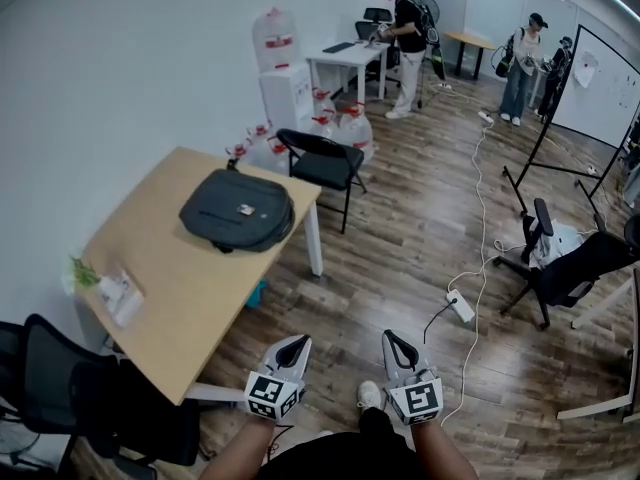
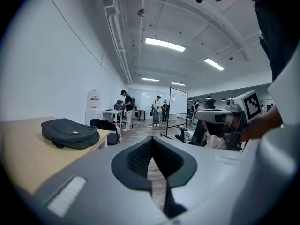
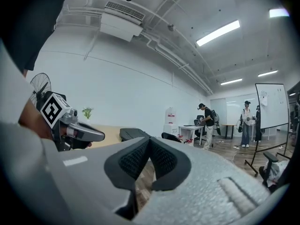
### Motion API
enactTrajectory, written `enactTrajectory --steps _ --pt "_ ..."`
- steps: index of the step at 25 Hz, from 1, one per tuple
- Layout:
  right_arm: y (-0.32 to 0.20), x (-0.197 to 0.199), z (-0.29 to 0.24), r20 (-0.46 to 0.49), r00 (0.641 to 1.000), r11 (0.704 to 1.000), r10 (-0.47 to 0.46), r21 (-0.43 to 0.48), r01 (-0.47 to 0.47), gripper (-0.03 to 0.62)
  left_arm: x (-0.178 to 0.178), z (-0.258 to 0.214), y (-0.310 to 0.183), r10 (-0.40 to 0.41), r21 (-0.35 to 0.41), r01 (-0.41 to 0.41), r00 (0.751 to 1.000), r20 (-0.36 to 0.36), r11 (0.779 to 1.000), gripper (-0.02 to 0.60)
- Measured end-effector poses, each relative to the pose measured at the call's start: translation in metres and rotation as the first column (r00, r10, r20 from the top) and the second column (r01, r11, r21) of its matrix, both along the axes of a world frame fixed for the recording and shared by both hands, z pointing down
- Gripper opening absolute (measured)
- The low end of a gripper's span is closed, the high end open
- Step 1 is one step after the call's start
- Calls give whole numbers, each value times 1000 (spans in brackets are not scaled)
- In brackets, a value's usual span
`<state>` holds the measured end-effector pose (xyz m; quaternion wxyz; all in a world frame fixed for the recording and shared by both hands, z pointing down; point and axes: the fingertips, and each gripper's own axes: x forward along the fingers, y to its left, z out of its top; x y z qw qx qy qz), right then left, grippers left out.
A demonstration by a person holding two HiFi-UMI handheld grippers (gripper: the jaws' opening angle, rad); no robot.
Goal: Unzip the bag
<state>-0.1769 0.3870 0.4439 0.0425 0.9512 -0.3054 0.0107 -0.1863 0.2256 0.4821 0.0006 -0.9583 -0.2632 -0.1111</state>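
A dark grey bag [image 1: 237, 210] lies flat on the far end of a light wooden table [image 1: 190, 298], with a small tag on its top. In the left gripper view the bag [image 2: 70, 132] sits at the left on the tabletop. In the right gripper view only the bag's edge [image 3: 133, 134] peeks over the jaws. My left gripper [image 1: 295, 345] and right gripper [image 1: 397, 343] hang side by side over the wood floor, well short of the table and to the right of it. Both are shut and hold nothing, their tips meeting.
A black folding chair [image 1: 322, 161] stands at the table's far corner and a black office chair [image 1: 60, 388] at its near left. A small plant and packets [image 1: 100, 278] lie on the table's left edge. A power strip with cable [image 1: 461, 306] and a rolling chair [image 1: 570, 268] are on the floor to the right. People stand at the back.
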Motion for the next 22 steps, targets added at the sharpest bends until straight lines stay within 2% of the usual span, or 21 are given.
enactTrajectory --steps 9,14,16,22 --pt "3 98 -15 -24 996 996 -90 -16 89 2 84 -14 7 -81 6 81 996 -25 997 20" --pt "8 137 -12 -38 988 988 -152 -18 151 2 116 -11 15 -131 18 132 991 -27 991 20" --pt "13 152 -15 -16 987 987 -158 -17 158 2 128 -10 20 -151 24 152 988 -27 988 20" --pt "16 181 4 -7 973 972 -232 21 232 2 145 -11 24 -220 36 221 975 -29 975 20"
